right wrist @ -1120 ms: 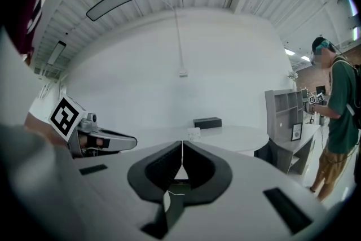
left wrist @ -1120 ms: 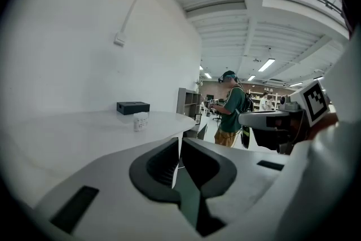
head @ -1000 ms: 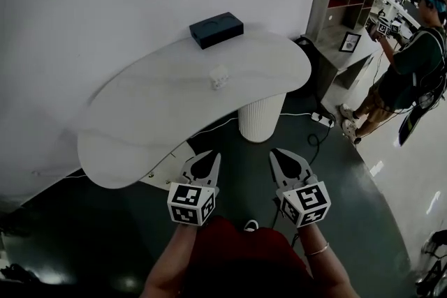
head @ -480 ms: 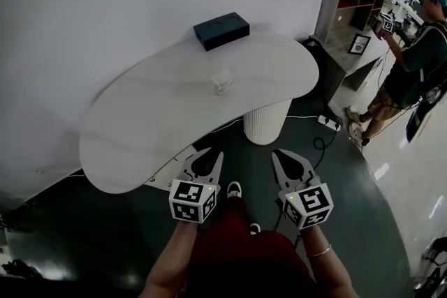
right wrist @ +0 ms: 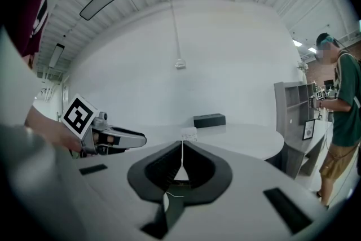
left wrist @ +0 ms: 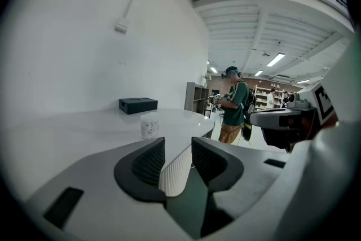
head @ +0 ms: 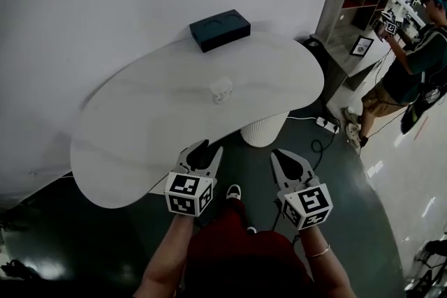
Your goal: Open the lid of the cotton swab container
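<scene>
The cotton swab container [head: 221, 89] is a small whitish tub standing upright near the middle of the white table [head: 133, 136]. It also shows in the left gripper view as the tub [left wrist: 149, 126] and in the right gripper view, small and far off [right wrist: 189, 134]. My left gripper [head: 201, 151] hovers at the table's near edge, well short of the container. Its jaws have just been opening and nothing is between them [left wrist: 177, 147]. My right gripper [head: 285, 156] is beside it, off the table edge, shut and empty [right wrist: 181, 144].
A dark flat box [head: 219, 29] lies at the table's far edge by the white wall. The table rests on a ribbed white pedestal [head: 264, 129]. To the right are a grey shelf unit [head: 353, 7], a floor power strip [head: 324, 123] and a standing person [head: 412, 66].
Both grippers have moved forward toward the table. The left gripper's jaws, shut before, now stand apart. The container has not moved.
</scene>
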The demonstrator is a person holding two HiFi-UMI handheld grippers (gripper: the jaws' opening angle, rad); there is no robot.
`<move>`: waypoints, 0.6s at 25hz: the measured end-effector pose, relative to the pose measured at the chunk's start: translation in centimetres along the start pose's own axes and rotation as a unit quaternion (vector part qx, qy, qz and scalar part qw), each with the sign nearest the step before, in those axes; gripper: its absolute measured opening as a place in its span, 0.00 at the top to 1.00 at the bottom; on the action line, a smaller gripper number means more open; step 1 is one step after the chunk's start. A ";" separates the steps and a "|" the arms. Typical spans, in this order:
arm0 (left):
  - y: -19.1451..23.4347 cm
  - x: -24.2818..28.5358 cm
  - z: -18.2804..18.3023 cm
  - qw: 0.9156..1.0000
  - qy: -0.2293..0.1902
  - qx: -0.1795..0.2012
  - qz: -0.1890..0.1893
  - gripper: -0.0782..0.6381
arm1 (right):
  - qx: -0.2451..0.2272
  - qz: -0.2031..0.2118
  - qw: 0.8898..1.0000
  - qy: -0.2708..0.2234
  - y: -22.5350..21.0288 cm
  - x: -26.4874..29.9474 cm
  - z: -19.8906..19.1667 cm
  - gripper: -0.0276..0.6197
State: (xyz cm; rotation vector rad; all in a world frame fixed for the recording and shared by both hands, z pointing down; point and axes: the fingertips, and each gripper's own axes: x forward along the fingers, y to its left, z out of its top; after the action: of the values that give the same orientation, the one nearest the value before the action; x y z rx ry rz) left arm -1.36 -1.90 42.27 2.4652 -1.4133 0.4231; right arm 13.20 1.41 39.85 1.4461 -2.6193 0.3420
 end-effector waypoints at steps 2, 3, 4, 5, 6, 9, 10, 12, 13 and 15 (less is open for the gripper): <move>0.9 0.9 0.3 1.000 0.001 -0.001 0.000 0.71 | -0.001 0.004 1.000 0.001 -0.3 1.3 0.3 0.93; 1.3 1.4 0.5 1.000 0.003 -0.001 -0.001 0.71 | 0.001 0.006 1.000 0.001 -0.4 1.9 0.4 0.93; 1.7 1.8 0.6 1.000 0.004 -0.001 -0.001 0.71 | 0.004 0.009 1.000 0.000 -0.5 2.6 0.6 0.93; 2.1 2.3 0.8 1.000 0.005 -0.002 -0.003 0.70 | 0.007 0.011 1.000 0.000 -0.7 3.2 0.7 0.93; 2.5 2.7 0.9 1.000 0.007 -0.002 -0.005 0.69 | 0.007 0.013 1.000 0.001 -0.8 3.8 0.8 0.93; 3.4 4.0 1.2 1.000 0.014 -0.001 -0.013 0.68 | -0.005 0.014 1.000 0.013 -1.1 5.5 1.0 0.93; 3.8 4.4 1.2 1.000 0.016 -0.001 -0.015 0.67 | -0.008 0.015 1.000 0.016 -1.1 6.0 1.0 0.93; 4.6 5.2 1.3 1.000 0.019 -0.003 -0.018 0.67 | -0.008 0.017 1.000 0.020 -1.2 7.0 1.1 0.93; 4.9 5.6 1.4 1.000 0.020 -0.005 -0.019 0.67 | -0.008 0.019 1.000 0.022 -1.3 7.5 1.1 0.93; 5.5 6.3 1.4 0.999 0.023 -0.009 -0.022 0.67 | -0.011 0.021 0.999 0.033 -1.5 8.3 0.9 0.93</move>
State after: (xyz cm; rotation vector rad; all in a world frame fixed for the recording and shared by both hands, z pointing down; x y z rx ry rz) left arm -2.94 -10.14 43.85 2.4516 -1.3352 0.4528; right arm 10.08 -6.39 41.06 1.3526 -2.5957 0.3582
